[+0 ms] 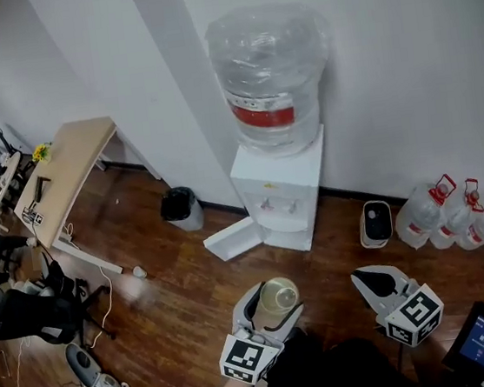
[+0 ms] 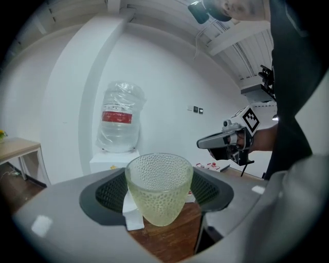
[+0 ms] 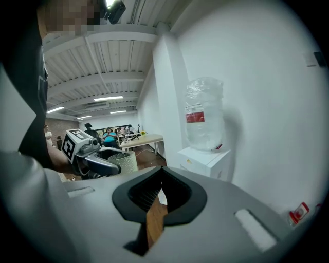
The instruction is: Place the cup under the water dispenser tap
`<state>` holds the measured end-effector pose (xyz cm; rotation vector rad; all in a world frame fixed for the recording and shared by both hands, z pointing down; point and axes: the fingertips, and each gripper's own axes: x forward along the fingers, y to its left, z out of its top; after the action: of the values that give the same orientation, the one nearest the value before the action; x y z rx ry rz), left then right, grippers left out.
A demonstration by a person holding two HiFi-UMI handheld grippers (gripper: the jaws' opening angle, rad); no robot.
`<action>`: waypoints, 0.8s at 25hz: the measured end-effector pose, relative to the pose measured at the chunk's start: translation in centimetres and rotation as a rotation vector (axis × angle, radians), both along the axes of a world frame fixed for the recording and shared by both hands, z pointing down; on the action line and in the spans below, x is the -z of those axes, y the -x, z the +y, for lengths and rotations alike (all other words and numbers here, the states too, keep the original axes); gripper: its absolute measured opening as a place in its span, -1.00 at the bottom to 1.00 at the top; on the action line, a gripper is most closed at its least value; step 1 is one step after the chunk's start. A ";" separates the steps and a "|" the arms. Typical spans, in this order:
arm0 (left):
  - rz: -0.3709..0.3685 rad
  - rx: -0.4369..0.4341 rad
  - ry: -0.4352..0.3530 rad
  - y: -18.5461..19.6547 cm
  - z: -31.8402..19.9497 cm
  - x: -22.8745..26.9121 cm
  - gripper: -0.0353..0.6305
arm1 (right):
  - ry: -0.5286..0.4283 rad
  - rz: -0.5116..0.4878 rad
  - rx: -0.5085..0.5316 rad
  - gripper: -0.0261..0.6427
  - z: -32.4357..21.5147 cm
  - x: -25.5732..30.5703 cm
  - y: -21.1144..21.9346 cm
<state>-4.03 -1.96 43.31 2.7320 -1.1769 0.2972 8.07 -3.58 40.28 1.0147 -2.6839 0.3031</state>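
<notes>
The left gripper [image 1: 268, 306] holds a dimpled cup [image 2: 159, 187] upright, well apart from the water dispenser [image 1: 282, 189]. The right gripper [image 1: 374, 282] is narrow, empty.

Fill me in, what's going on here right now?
A person holds a gripper in each hand, facing a water dispenser against the white wall. The left gripper is clamped on a clear, dimpled cup, held upright and empty. The right gripper carries nothing, its jaws almost together. The cup is not yet under the dispenser's taps; a stretch of wooden floor lies between.
</notes>
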 end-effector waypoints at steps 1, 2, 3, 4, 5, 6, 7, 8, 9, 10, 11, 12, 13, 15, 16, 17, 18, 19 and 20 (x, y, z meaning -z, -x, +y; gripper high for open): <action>0.017 -0.007 0.017 0.3 -1.2 -0.2 -0.09 | -0.003 0.003 0.000 -0.92 -0.7 0.0 0.4; 0.027 -0.015 0.025 0.5 -2.3 -0.4 -0.09 | -0.003 0.007 -0.002 -0.92 -1.3 -0.2 0.7; 0.022 -0.022 0.021 0.6 -3.4 -0.7 -0.09 | 0.002 0.012 -0.008 -0.92 -1.8 -0.4 0.7; 0.007 -0.027 0.014 0.6 -4.4 -1.4 -0.09 | 0.015 0.015 -0.019 -0.92 -2.3 -0.7 0.6; -0.007 -0.028 0.019 0.6 -5.4 -2.2 -0.09 | 0.028 0.016 -0.028 -0.92 -2.9 -0.9 0.4; -0.011 -0.028 0.039 0.5 -6.3 -3.1 -0.09 | 0.038 0.015 -0.035 -0.92 -3.6 -1.0 0.2; -0.006 -0.027 0.066 0.4 -7.2 -4.0 -0.09 | 0.042 0.013 -0.040 -0.92 -4.5 -1.1 -0.1; 0.000 -0.025 0.091 0.2 -8.2 -4.7 -0.09 | 0.042 0.013 -0.044 -0.92 -5.5 -1.2 -0.5; 0.003 -0.021 0.109 0.1 -9.3 -5.5 -0.09 | 0.043 0.014 -0.046 -0.92 -6.5 -1.3 -0.9; -0.001 -0.012 0.121 0.0 -10.5 -6.3 -0.09 | 0.046 0.016 -0.046 -0.92 -7.5 -1.5 -1.4; -0.009 -0.001 0.129 -0.1 -11.6 -7.2 -0.09 | 0.052 0.021 -0.044 -0.92 -8.4 -1.8 -1.9; -0.016 0.012 0.139 -0.1 -12.6 -8.1 -0.09 | 0.060 0.025 -0.040 -0.92 -9.3 -2.2 -2.4; -0.018 0.025 0.150 -0.2 -13.6 -8.9 -0.09 | 0.067 0.027 -0.036 -0.92 -10.3 -2.5 -2.9; -0.020 0.049 0.166 -0.3 -15.5 -10.3 -0.09 | 0.068 0.022 -0.029 -0.92 -12.7 -2.7 -4.1; -0.030 0.060 0.172 -0.3 -16.3 -11.1 -0.09 | 0.067 0.019 -0.024 -0.92 -13.9 -2.6 -4.7; -0.043 0.072 0.181 -0.3 -17.1 -11.9 -0.09 | 0.067 0.018 -0.014 -0.92 -15.0 -2.7 -5.2; -0.052 0.085 0.190 -0.3 -17.9 -12.8 -0.09 | 0.068 0.019 0.001 -0.92 -16.0 -2.9 -5.5; -0.055 0.096 0.199 -0.3 -18.8 -13.6 -0.09 | 0.072 0.022 0.021 -0.92 -16.8 -3.2 -5.8; -0.058 0.103 0.205 -0.2 -19.6 -14.5 -0.09 | 0.076 0.028 0.041 -0.92 -17.6 -3.5 -6.1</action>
<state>-3.78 -21.54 57.80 2.4937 -1.2232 0.4600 14.15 -21.14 43.77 0.9340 -2.6430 0.3763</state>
